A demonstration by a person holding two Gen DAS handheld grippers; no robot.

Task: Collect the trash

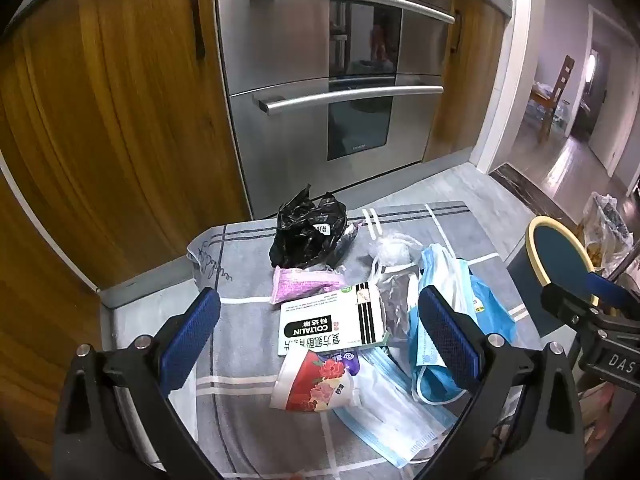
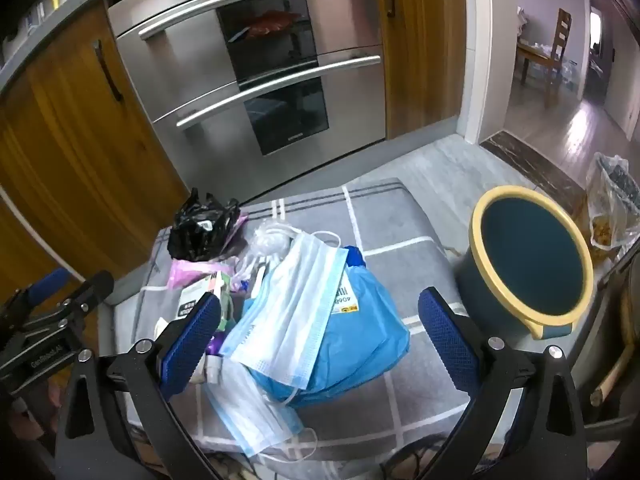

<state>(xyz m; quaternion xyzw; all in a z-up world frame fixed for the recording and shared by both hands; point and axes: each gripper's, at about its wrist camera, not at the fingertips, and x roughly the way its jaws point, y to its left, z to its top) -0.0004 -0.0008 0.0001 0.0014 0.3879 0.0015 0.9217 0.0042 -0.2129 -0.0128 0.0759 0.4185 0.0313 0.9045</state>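
Observation:
Trash lies on a grey checked cloth [image 1: 240,340]: a black plastic bag [image 1: 308,232], a pink wrapper [image 1: 304,284], a white medicine box [image 1: 332,320], a red flowered packet [image 1: 316,384], face masks [image 1: 392,412] and a blue bag [image 2: 360,332]. A face mask [image 2: 296,320] lies on the blue bag. My left gripper [image 1: 320,340] is open above the box, holding nothing. My right gripper [image 2: 320,340] is open above the blue bag, holding nothing. A dark bin with a yellow rim [image 2: 532,260] stands to the right.
Steel oven drawers [image 1: 332,80] and wooden cabinets [image 1: 100,120] stand behind the cloth. A clear bag of stuff [image 2: 612,204] sits on the floor beyond the bin. A doorway on the right opens to a room with a chair [image 2: 558,48].

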